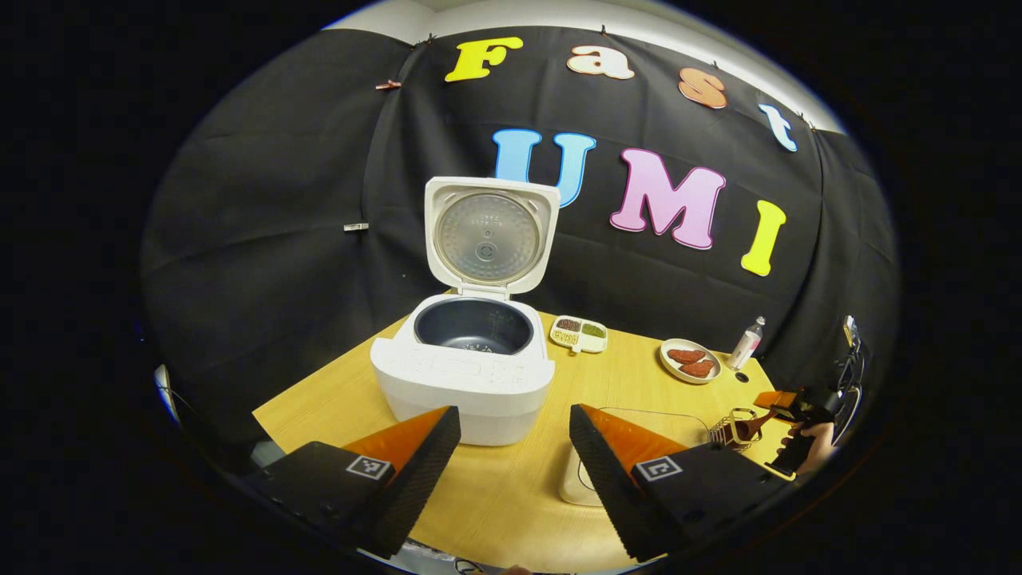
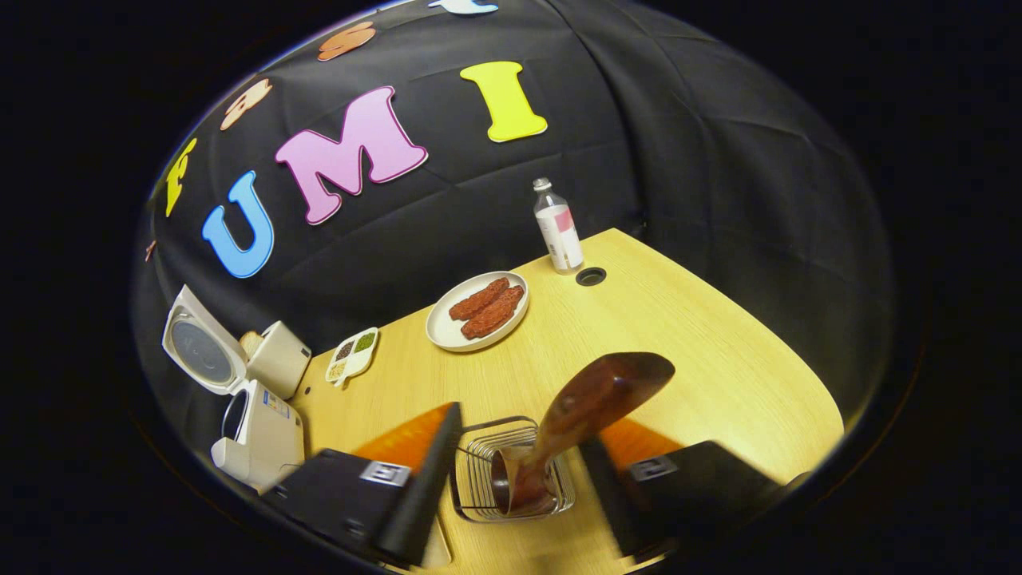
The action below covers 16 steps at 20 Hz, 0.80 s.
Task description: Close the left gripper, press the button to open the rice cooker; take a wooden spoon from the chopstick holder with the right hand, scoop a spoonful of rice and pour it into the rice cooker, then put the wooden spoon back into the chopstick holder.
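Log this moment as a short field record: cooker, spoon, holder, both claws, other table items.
rice cooker: lid up, inner pot open, on the wooden table
wooden spoon: standing tilted in the chopstick holder, bowl end up
left claw: open, holding nothing, facing the cooker
right claw: open, fingers on either side of the holder and spoon, not pressing on them
other items: plate with reddish food, bottle, divided dish of grains
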### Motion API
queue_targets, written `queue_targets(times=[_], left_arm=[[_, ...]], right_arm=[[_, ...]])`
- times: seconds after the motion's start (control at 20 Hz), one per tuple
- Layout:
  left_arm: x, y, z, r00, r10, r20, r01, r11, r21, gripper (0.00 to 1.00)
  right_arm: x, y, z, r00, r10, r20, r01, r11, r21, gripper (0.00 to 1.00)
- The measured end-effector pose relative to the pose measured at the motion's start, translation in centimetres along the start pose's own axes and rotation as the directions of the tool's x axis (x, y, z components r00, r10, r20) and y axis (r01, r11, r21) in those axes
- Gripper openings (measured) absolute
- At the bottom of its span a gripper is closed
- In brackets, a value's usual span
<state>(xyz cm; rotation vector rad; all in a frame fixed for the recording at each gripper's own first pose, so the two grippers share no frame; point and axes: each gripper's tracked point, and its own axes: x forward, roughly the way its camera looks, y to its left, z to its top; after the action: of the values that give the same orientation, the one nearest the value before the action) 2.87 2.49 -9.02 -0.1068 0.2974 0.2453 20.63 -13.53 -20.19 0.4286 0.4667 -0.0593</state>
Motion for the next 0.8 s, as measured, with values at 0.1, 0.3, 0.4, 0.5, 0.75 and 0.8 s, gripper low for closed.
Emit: queue_targets(times=[0.1, 0.3, 0.4, 0.5, 0.75, 0.8], left_arm=[[0.1, 0.1, 0.2, 1.0, -0.008, 0.004, 0.008, 1.0, 0.002, 0.95], [0.1, 0.6, 1.5, 0.999, -0.022, 0.033, 0.022, 1.0, 0.005, 0.95], [0.2, 0.9, 2.5, 0.998, -0.032, 0.051, 0.031, 0.999, 0.01, 0.95], [0.4, 1.5, 4.1, 0.996, -0.044, 0.078, 0.042, 0.999, 0.019, 0.95], [1.5, 3.2, 10.6, 0.981, -0.055, 0.187, 0.038, 0.995, 0.093, 0.95], [1.8, 3.2, 12.0, 0.976, -0.065, 0.207, 0.042, 0.993, 0.112, 0.95]], right_arm=[[-1.2, -0.3, 0.4, 1.0, -0.015, 0.018, 0.016, 0.999, -0.029, 0.99], [-3.3, -0.7, 0.4, 0.999, -0.038, 0.021, 0.038, 0.999, -0.035, 0.99], [-4.5, -1.1, 0.2, 0.998, -0.052, 0.026, 0.053, 0.998, -0.031, 0.99], [-5.8, -1.6, -0.1, 0.997, -0.07, 0.024, 0.071, 0.997, -0.033, 0.98], [-9.3, -2.8, -0.9, 0.994, -0.103, 0.043, 0.105, 0.993, -0.053, 0.99], [-10.1, -3.1, -1.1, 0.993, -0.11, 0.047, 0.112, 0.993, -0.045, 0.99]])
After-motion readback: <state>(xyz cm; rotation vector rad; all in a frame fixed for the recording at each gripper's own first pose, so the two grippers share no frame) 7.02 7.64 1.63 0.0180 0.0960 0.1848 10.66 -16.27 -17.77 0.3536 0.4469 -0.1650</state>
